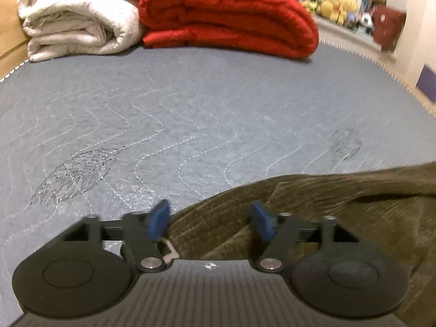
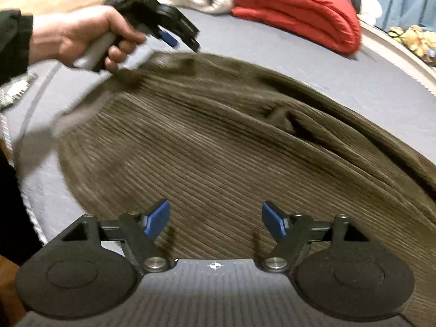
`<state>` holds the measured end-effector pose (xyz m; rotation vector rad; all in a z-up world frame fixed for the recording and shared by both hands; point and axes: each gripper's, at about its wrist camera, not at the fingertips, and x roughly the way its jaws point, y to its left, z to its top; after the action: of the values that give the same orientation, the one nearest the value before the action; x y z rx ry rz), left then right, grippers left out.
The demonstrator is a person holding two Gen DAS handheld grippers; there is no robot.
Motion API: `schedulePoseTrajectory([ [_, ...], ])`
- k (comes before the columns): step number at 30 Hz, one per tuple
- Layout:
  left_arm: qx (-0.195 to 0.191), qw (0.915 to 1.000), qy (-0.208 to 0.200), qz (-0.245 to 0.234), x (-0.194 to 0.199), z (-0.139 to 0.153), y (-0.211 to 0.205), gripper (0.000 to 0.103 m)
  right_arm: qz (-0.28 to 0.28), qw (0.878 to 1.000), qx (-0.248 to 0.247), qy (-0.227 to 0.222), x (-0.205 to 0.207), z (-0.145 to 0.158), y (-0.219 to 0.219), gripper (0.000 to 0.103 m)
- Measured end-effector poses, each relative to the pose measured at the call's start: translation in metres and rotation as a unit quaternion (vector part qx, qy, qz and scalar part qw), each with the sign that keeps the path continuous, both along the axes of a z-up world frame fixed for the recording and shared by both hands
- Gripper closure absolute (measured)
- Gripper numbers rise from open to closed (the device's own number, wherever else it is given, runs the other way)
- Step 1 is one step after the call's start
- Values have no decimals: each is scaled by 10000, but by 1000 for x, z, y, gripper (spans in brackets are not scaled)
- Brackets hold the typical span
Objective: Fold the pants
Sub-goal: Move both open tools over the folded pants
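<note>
Brown corduroy pants (image 2: 218,147) lie spread across the grey-blue mattress (image 1: 190,103). In the left wrist view only their near edge (image 1: 313,212) shows, low and to the right. My left gripper (image 1: 211,218) hangs open over that edge, nothing between its blue pads. From the right wrist view the left gripper (image 2: 170,36) appears at the upper left, held by a hand (image 2: 81,35) over the far end of the pants. My right gripper (image 2: 216,222) stands open above the ribbed cloth, its fingers gripping nothing.
A folded red blanket (image 1: 226,13) and a rolled cream blanket (image 1: 79,19) lie at the far end of the mattress. Stuffed toys (image 1: 335,5) sit on a ledge beyond the right edge. The mattress's stitched border (image 2: 30,201) runs down the left.
</note>
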<state>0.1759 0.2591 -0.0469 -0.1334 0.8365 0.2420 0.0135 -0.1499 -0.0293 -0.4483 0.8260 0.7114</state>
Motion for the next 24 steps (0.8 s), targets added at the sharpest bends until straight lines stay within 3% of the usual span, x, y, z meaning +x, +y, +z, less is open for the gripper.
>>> schedulePoseTrajectory([
  [7,335,9984,320,-312,24,-21,-1,11,-293,9994,47,178,9,-4,-21,27],
  [10,114,9990,373,-207,27,-27,7,12,-400,9990,68,194,14,-2,-29,27],
  [12,-59,9990,339,-274,27,-28,9,25,-481,9986,65,191,19,-2,-33,27],
  [14,-138,9983,307,-469,27,-24,4,64,-579,9981,61,180,23,-2,-37,27],
  [16,194,9968,346,-695,26,-18,-8,82,-670,9976,86,140,27,4,-43,27],
  [18,540,9953,303,-748,22,-11,-19,90,-791,9968,147,42,33,13,-51,27],
  [21,640,9958,11,-660,8,11,-28,93,-1189,9923,322,-152,48,30,-72,27],
  [24,770,9935,-359,-763,-18,44,-42,94,-1848,9801,668,-277,71,50,-108,27],
])
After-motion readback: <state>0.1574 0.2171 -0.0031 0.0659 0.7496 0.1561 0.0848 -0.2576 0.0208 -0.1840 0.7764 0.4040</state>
